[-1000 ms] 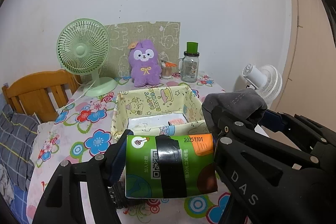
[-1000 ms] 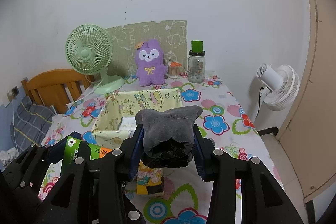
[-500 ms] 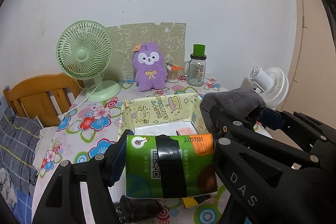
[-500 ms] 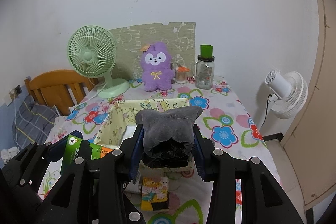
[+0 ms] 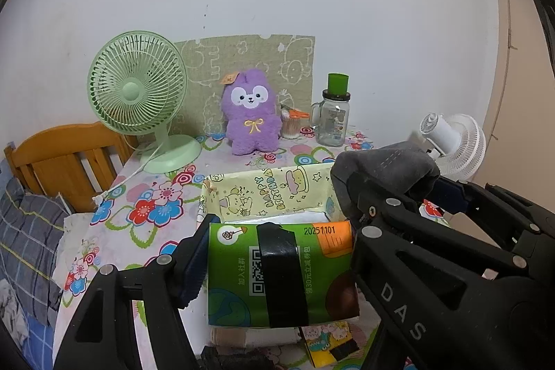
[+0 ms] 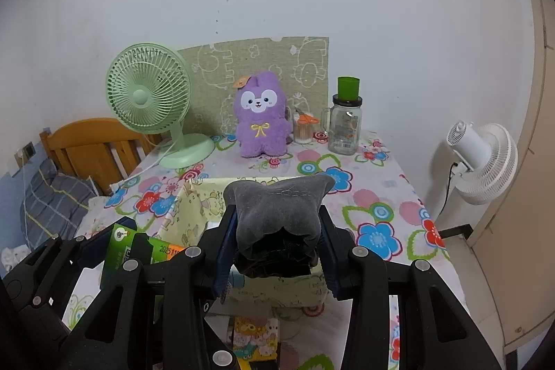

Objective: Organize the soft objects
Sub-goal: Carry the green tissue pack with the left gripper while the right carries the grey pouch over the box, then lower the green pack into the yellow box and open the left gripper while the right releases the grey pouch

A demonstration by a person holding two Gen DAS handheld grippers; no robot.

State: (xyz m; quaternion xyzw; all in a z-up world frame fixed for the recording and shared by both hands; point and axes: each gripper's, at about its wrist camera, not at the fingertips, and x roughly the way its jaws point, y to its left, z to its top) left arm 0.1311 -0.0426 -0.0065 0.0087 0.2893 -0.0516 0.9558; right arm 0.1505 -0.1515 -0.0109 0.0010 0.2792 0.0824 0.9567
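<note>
The left hand-held gripper (image 5: 277, 269) is clamping a green tissue pack (image 5: 281, 273) and the right hand-held gripper (image 6: 275, 240) a grey cloth bundle (image 6: 277, 214), both hovering over the yellow fabric box (image 5: 274, 193) on the bench (image 6: 378, 196); next, probably lowering and releasing inside.

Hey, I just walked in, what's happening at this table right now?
A person with two handheld grippers is sorting soft things. The left gripper clamps a green tissue pack, and the right gripper clamps a folded grey cloth. Both are held above the yellow cartoon-print box on the floral tablecloth, neither item released yet.
</note>
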